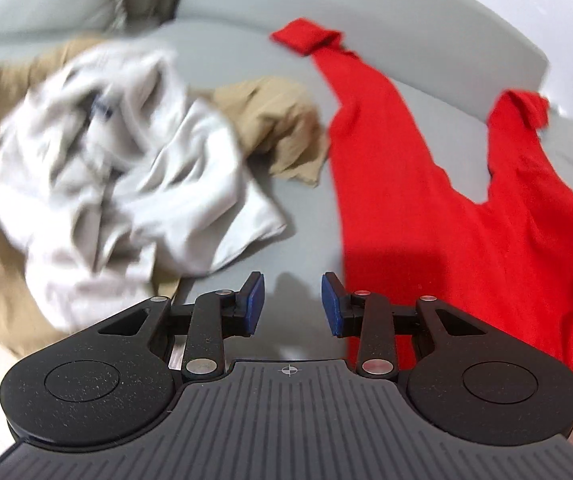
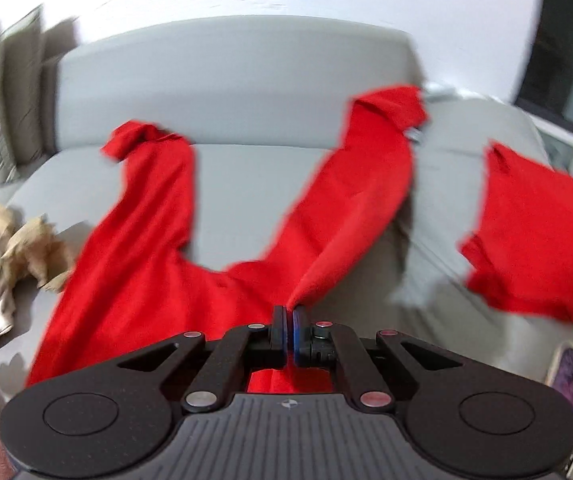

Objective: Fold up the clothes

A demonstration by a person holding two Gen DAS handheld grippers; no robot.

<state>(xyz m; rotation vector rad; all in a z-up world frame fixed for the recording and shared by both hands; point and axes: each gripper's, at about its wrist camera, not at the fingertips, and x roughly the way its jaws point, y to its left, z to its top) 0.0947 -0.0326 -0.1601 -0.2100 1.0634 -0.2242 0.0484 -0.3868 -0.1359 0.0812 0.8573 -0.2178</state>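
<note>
The right gripper (image 2: 289, 322) is sitting closest to the camera with its blue-padded fingers pinched together on a fold of the red pants (image 2: 134, 280), right around the crotch or inner edge of one leg, and the fabric is bunching up into a little peak where it's being grabbed. More red cloth is showing under the fingers too. From that pinch point, the pants are spreading out flat on the gray sofa (image 2: 238, 184), with two legs running away toward the backrest, cuffs a bit crumpled at the far ends.

The left gripper (image 1: 292, 304) is hanging over the sofa seat (image 1: 298, 220) with its fingers spread wide and nothing between them. It's hovering just beside the near left edge of the red pants (image 1: 426, 208), not touching as far as I can tell.

Left of the pants, a crumpled white garment (image 1: 126, 184) is lying on top of a tan garment (image 1: 282, 128), pretty blurry. Right of the pants, another red garment (image 2: 538, 240) is lying on the sofa, well apart from the pinch, with something gray beside it that's too smeared to make out.
</note>
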